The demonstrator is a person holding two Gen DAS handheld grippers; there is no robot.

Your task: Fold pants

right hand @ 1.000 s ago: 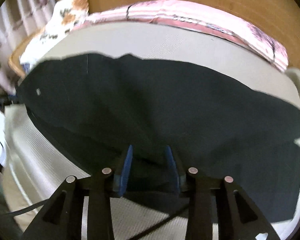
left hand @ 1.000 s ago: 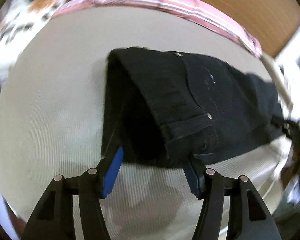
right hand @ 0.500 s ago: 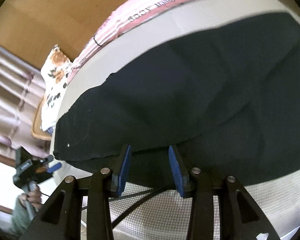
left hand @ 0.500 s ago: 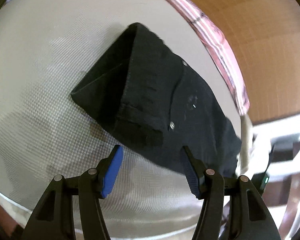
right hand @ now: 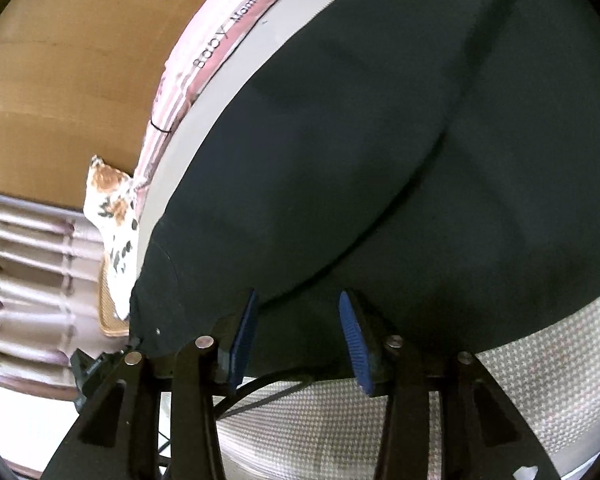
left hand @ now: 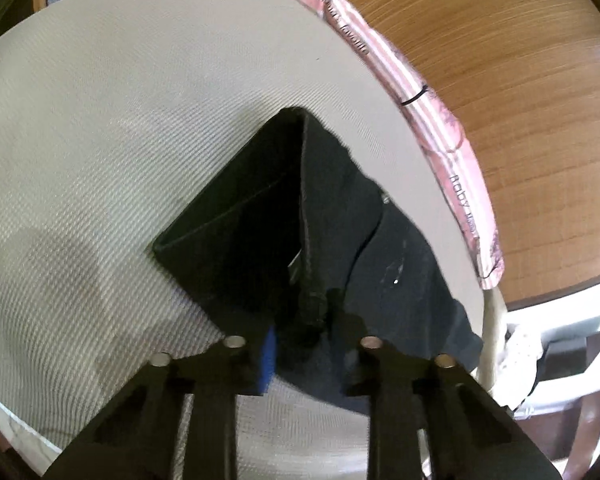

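Black pants (left hand: 260, 216) lie on a pale woven mattress (left hand: 120, 140), the waist end folded into a raised peak. My left gripper (left hand: 304, 340) is closing, and the bunched waistband edge is pinched between its blue pads. In the right wrist view the pants (right hand: 380, 140) spread wide and flat, with a long crease across the legs. My right gripper (right hand: 298, 340) sits low at the near edge of the cloth. Its jaws are opening, with black cloth lying between the blue pads (right hand: 352, 344) but not pressed by them.
A pink striped cover (left hand: 440, 128) runs along the mattress's far edge against a wooden board (left hand: 500, 60). White furniture (left hand: 560, 340) stands past the right corner. A floral pillow (right hand: 112, 216) and curtains (right hand: 20, 260) are at the left; a black cable (right hand: 268, 392) runs under my right gripper.
The left jaws drew in from wide apart onto the waistband, and that view rolled. The right gripper rolled and sank toward the near edge of the cloth, its jaws a little wider.
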